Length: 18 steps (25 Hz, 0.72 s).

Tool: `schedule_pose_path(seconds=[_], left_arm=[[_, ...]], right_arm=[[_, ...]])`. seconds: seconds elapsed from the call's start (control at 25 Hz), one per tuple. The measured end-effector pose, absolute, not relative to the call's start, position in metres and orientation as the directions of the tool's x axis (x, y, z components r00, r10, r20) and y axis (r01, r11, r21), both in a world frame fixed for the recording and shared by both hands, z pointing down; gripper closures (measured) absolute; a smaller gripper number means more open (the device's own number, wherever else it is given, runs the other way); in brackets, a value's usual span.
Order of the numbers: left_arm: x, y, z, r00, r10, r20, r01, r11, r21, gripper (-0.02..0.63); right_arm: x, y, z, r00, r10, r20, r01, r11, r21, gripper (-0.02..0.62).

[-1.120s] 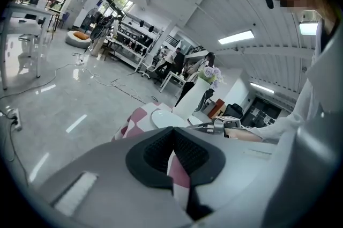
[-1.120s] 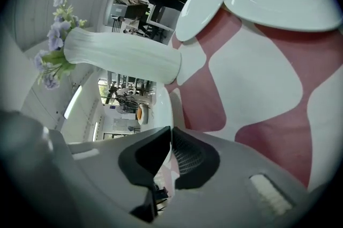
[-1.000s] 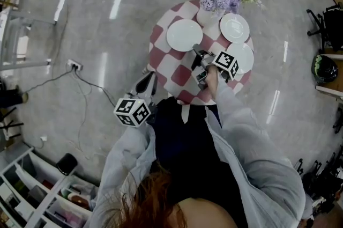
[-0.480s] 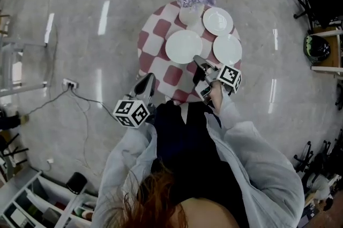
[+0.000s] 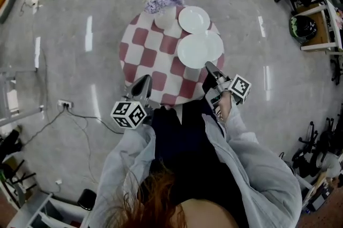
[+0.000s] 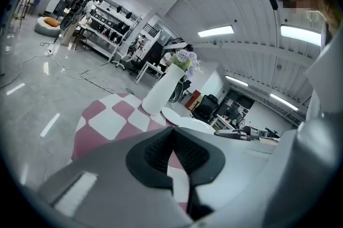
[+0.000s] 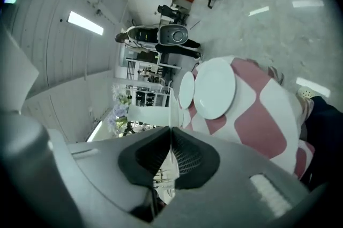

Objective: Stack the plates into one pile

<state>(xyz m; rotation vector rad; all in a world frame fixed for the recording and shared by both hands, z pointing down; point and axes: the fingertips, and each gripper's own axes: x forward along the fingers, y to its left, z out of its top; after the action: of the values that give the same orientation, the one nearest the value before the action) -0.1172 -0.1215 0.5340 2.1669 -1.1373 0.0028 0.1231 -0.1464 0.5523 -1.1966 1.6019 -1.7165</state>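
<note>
Plates (image 5: 197,50) lie just ahead of the right hand-held gripper (image 5: 209,66), jaws pressed together.

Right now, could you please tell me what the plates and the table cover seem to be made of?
The plates look like glazed ceramic, possibly melamine: plain white, smooth, faintly shiny. The table cover looks like cloth or vinyl: red and white checks, matt, folding over the round edge.
</note>
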Motion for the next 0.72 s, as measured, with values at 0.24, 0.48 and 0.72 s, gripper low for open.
schedule_pose_path(seconds=[0.24,0.48,0.72], left_arm=[[-0.102,-0.122,0.534,0.630,-0.712,0.309,-0.724,-0.396,0.565,0.595],[-0.104,-0.119,0.537,0.604,-0.723,0.334,-0.746,-0.365,0.558,0.595],[-0.102,-0.121,0.537,0.589,-0.732,0.342,-0.756,-0.351,0.553,0.595]], right_arm=[[0.175,-0.148,0.573,-0.383,-0.874,0.298,-0.178,-0.246,-0.953,0.578],[0.198,-0.157,0.601,-0.351,-0.875,0.332,-0.172,-0.289,-0.942,0.578],[0.206,-0.168,0.622,-0.304,-0.878,0.370,-0.122,-0.349,-0.929,0.581]])
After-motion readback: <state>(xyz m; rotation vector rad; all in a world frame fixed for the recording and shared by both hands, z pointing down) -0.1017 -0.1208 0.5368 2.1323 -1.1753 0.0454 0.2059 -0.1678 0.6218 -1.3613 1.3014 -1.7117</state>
